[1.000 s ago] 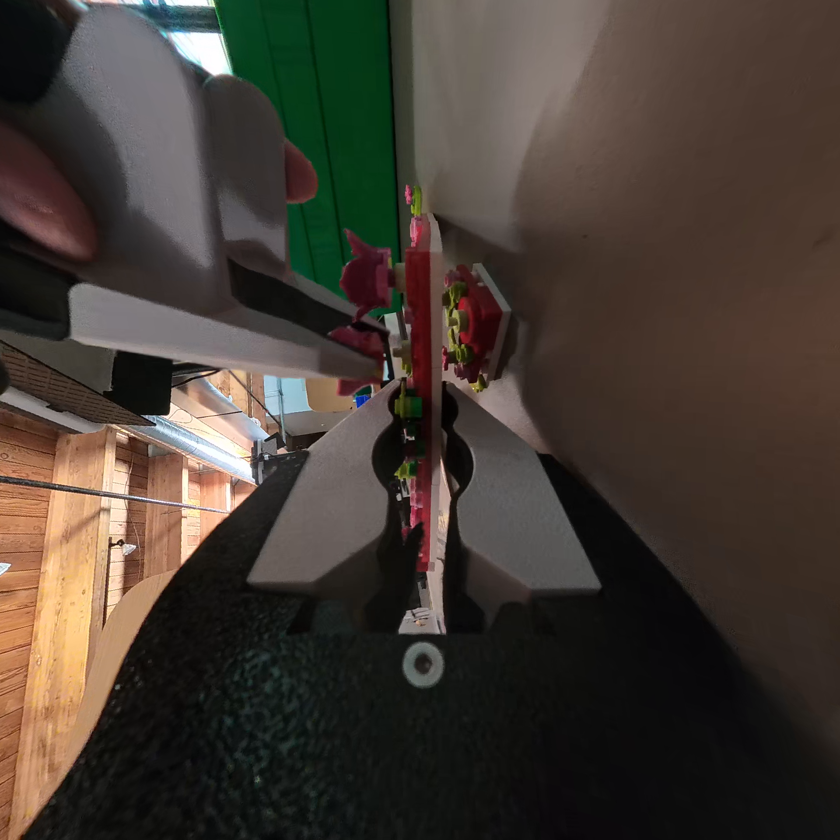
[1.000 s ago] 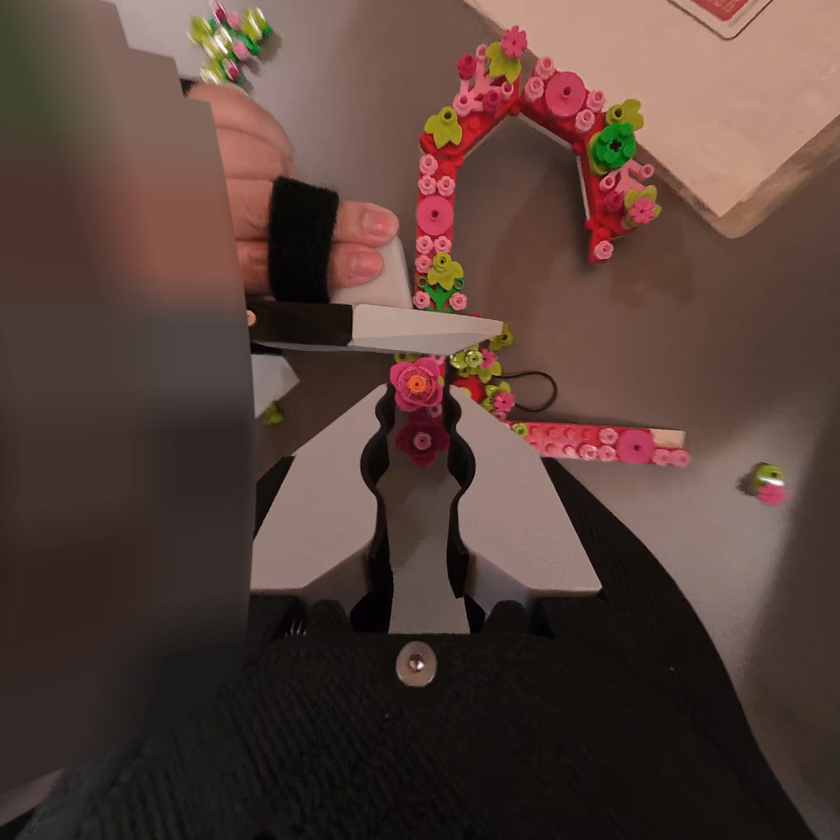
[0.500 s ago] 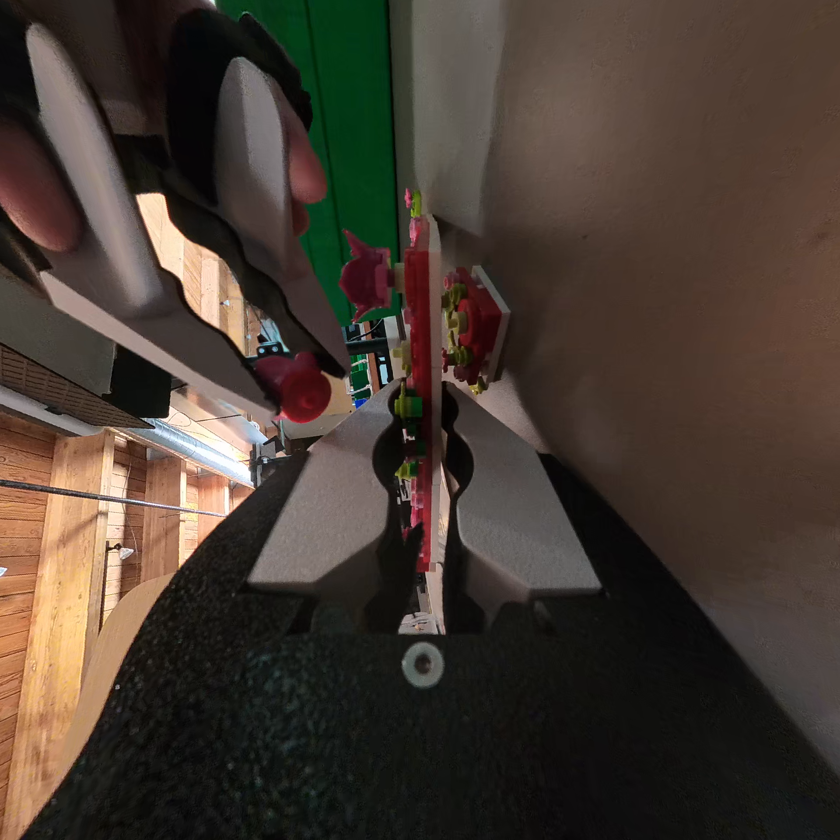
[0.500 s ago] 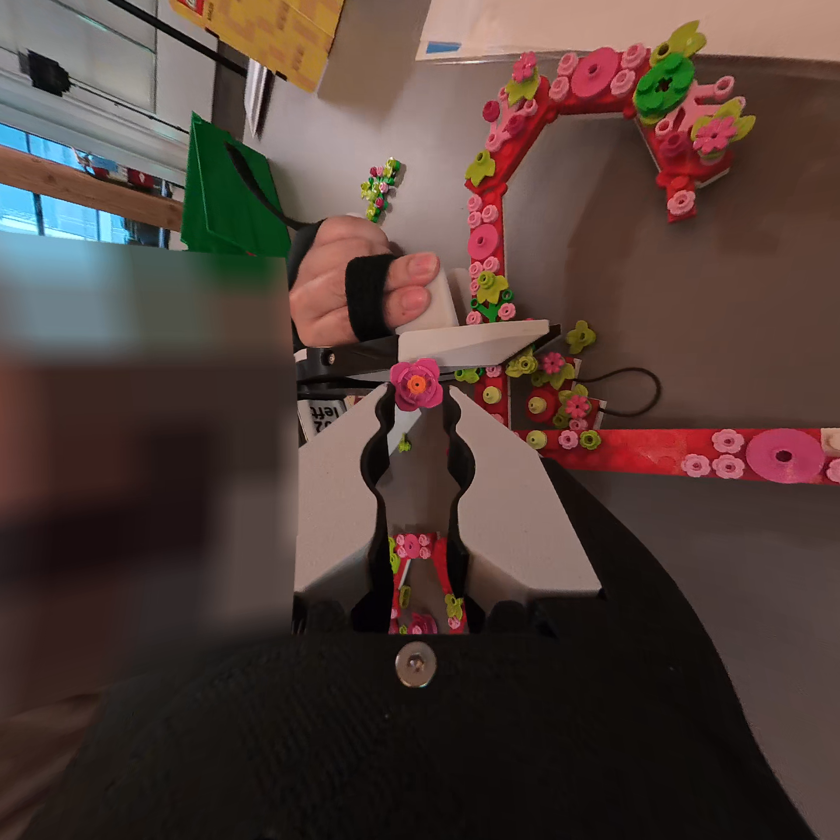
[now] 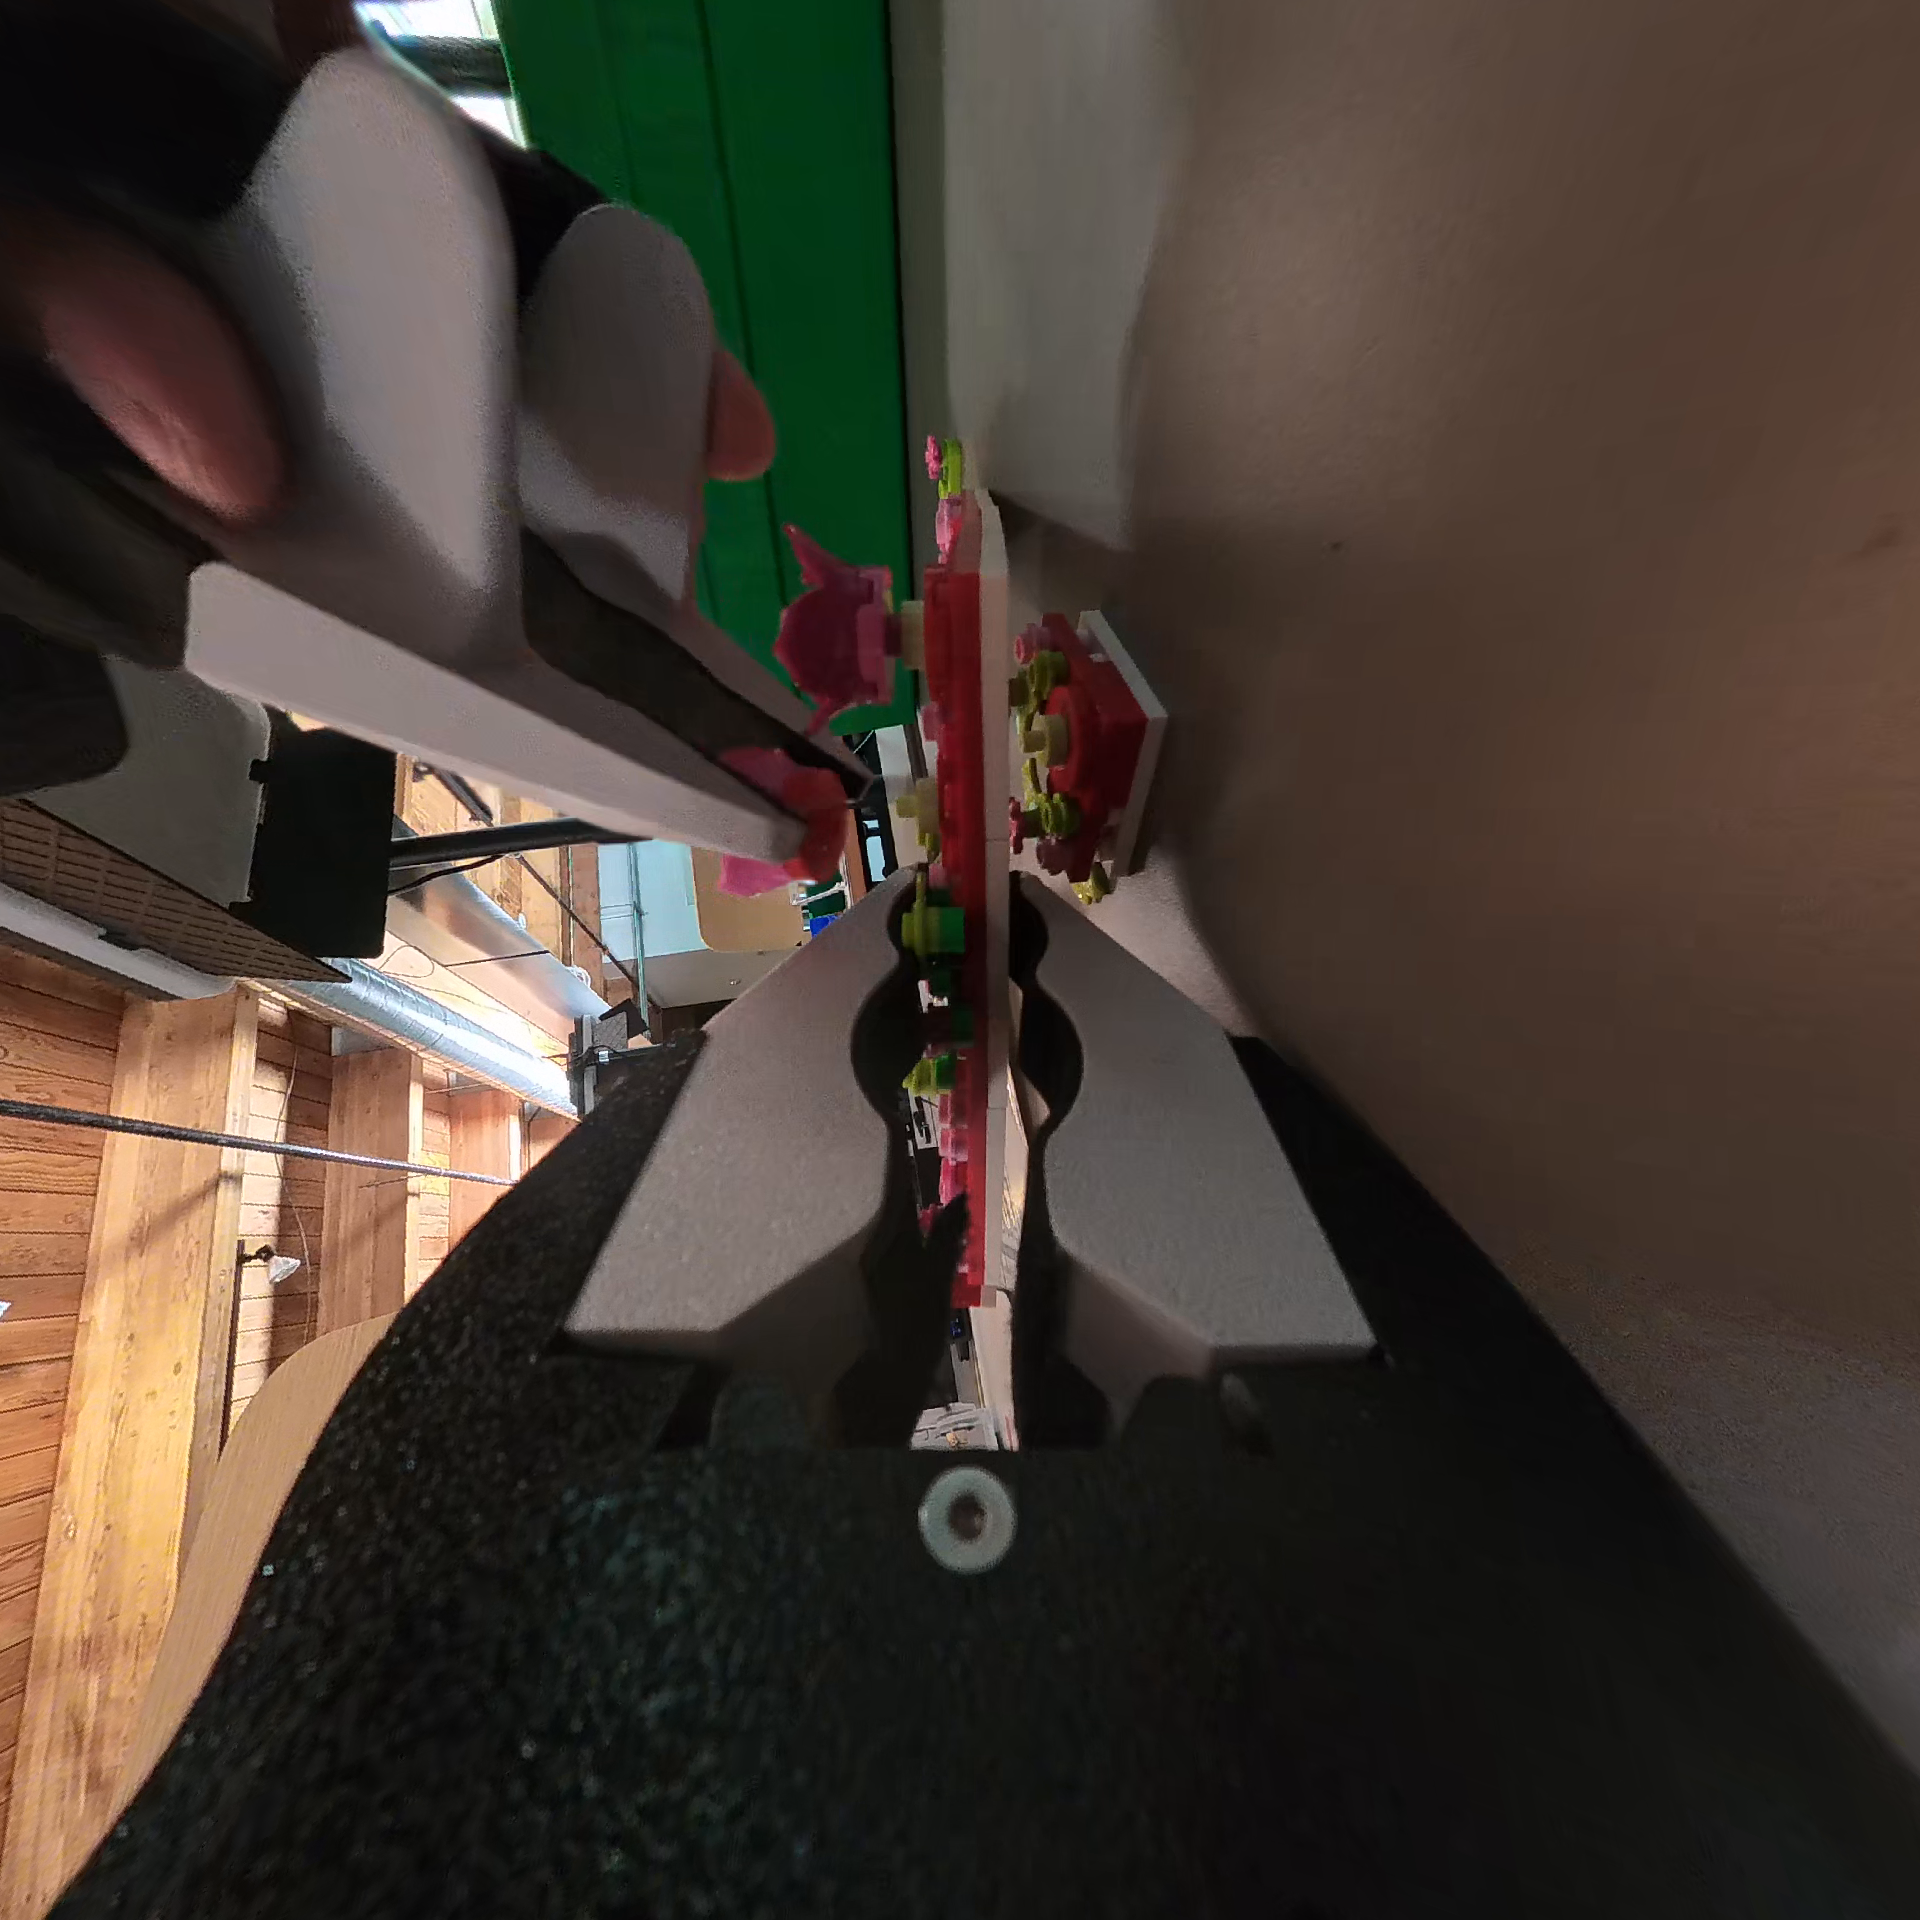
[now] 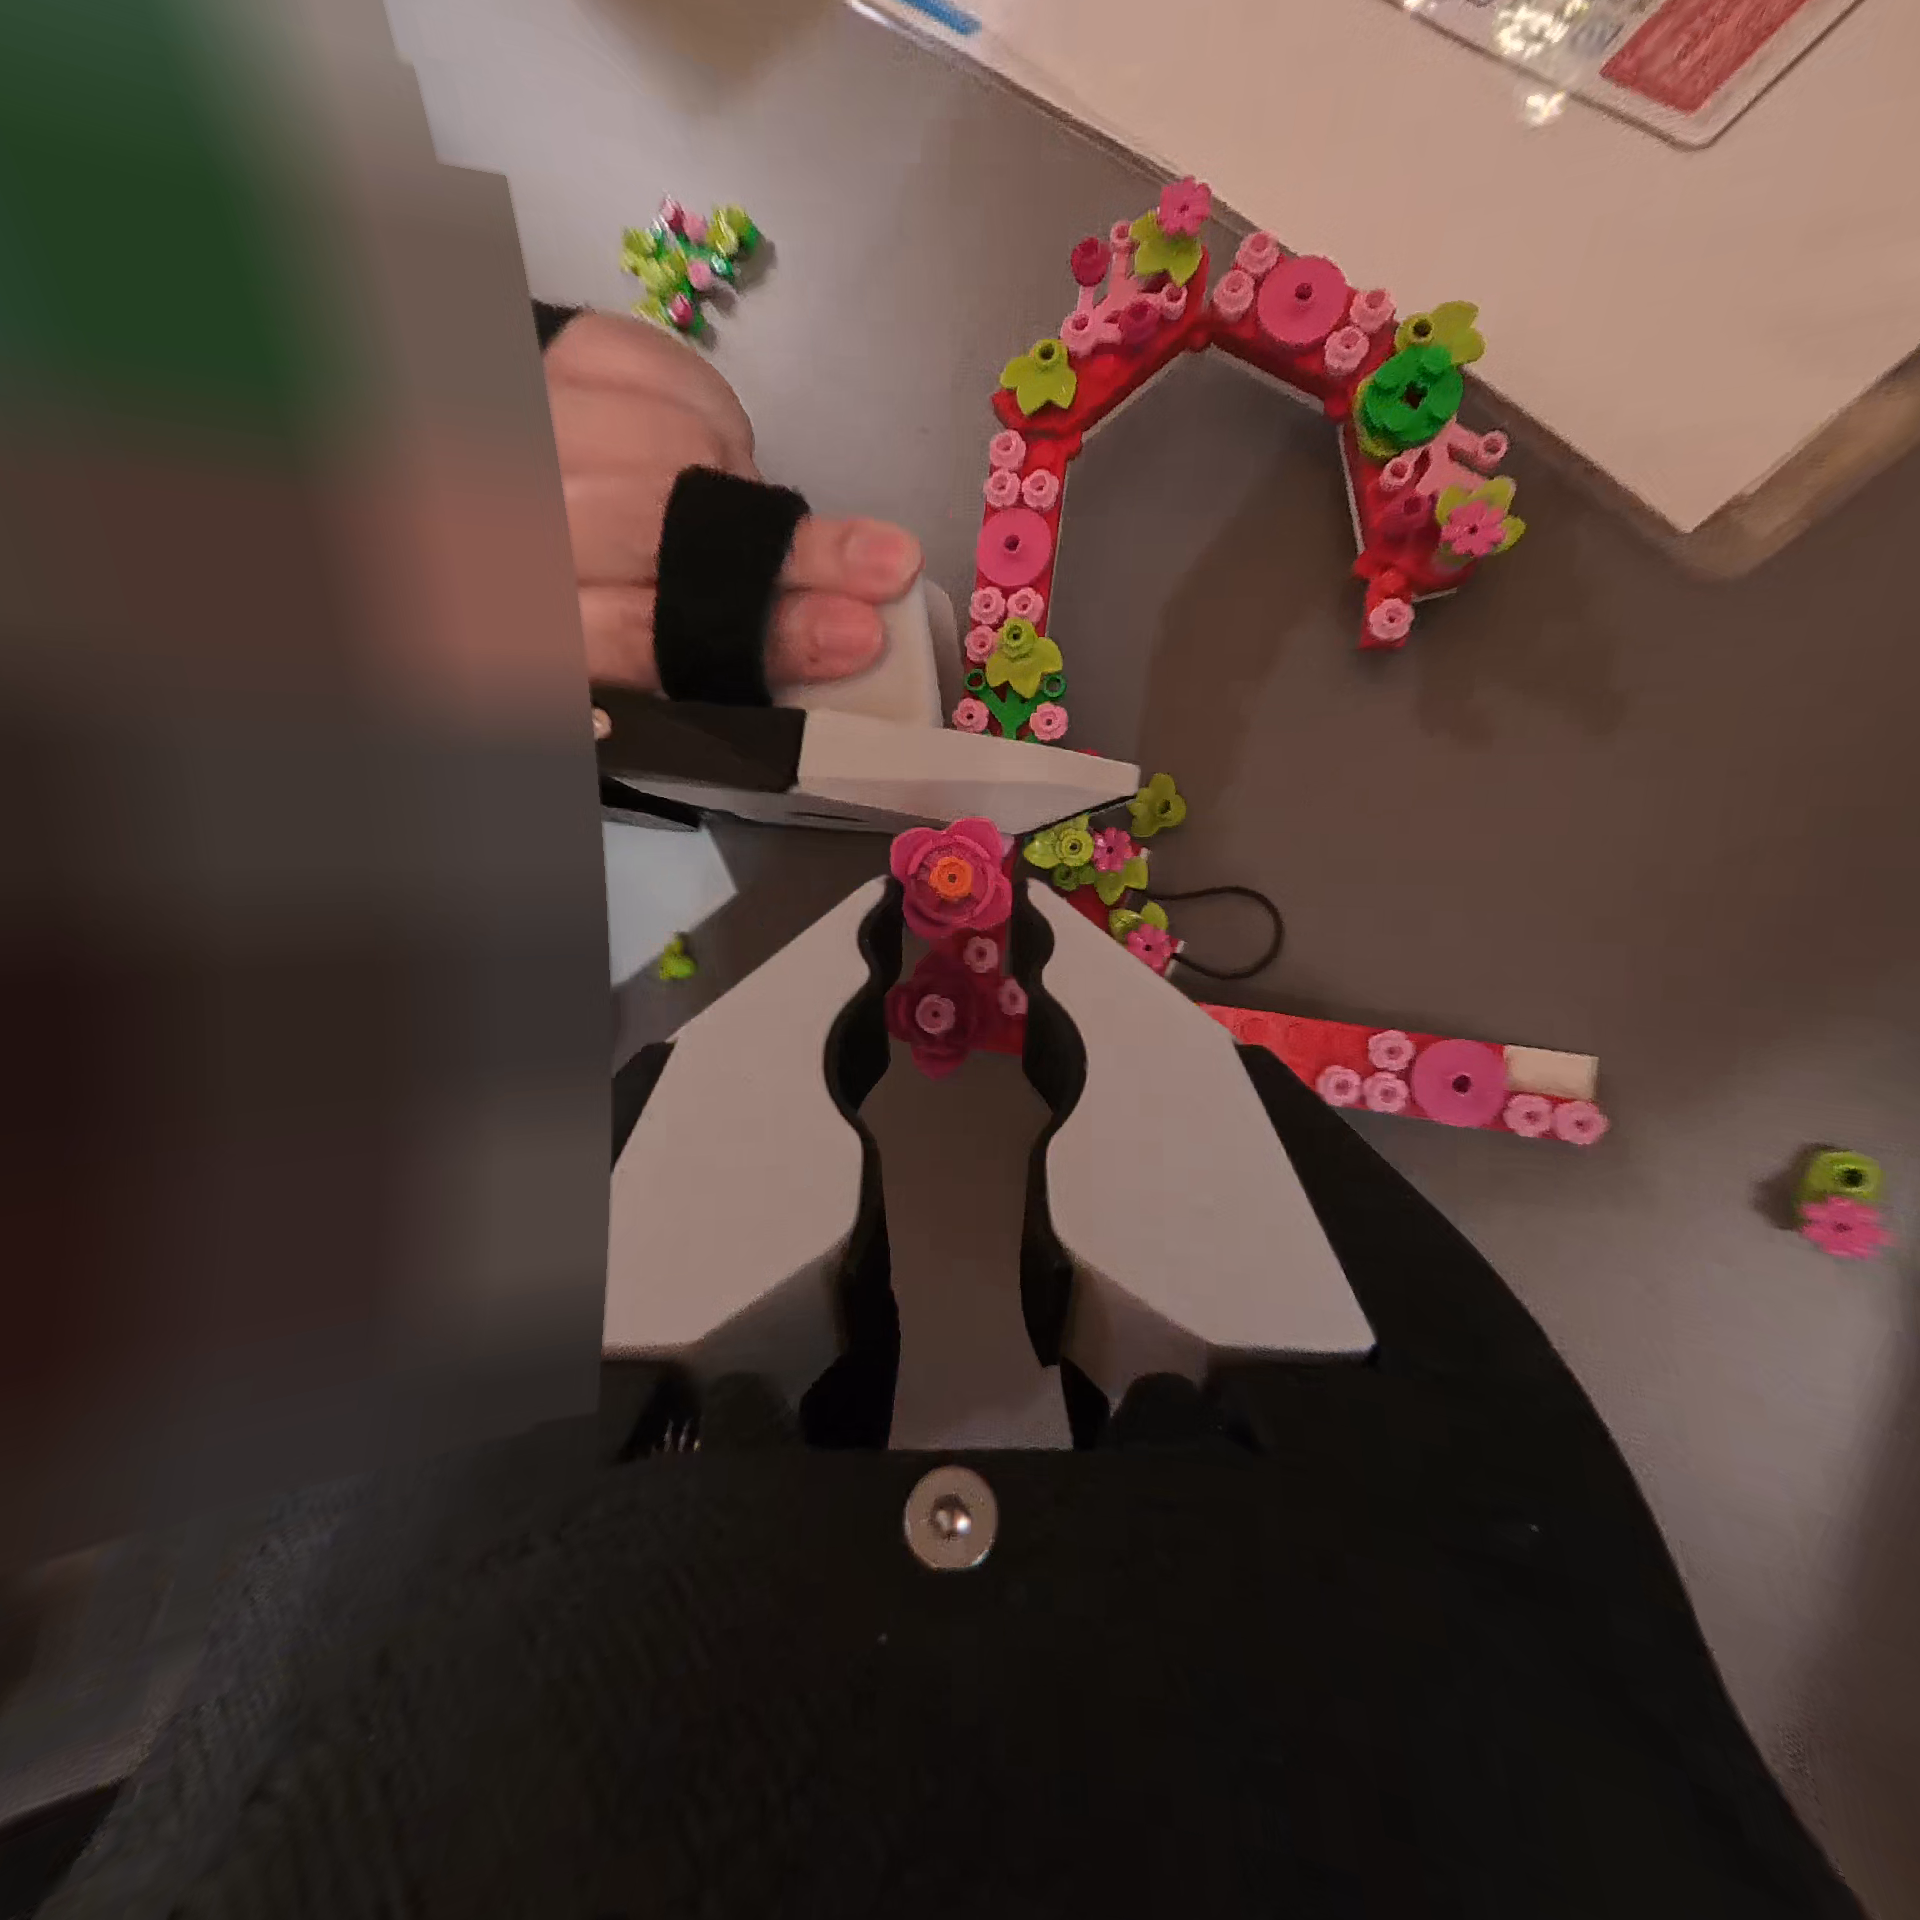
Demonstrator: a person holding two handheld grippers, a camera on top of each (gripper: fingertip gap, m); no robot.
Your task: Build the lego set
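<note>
Clearly both tools serve one join. At the left of the right wrist view, past a blurred patch, a hand (image 6: pixel 727 582) works the left gripper (image 6: pixel 1081 795), which reaches in sideways across mid-frame. Its fingers are closed on the red flowered frame (image 6: pixel 1013 551), presumably to keep it from shifting under pressure. At centre, the right gripper (image 6: pixel 951 894) has its fingers nearly together, pinching a magenta flower (image 6: pixel 951 878) with an orange middle. That flower hangs just above the frame's strip, beside a darker flower (image 6: pixel 935 1013) already seated there, so it looks lined up for pressing down. Further right, a loose red strip (image 6: pixel 1434 1075) with pink rounds lies on the grey worktop (image 6: pixel 1558 831), and at far right sits a small green and pink piece (image 6: pixel 1839 1205).

From the left wrist view the frame is seen edge-on at centre, clamped between that tool's fingers (image 5: pixel 790 1039), while the other tool comes in from the upper left carrying its flower close to the studs.
</note>
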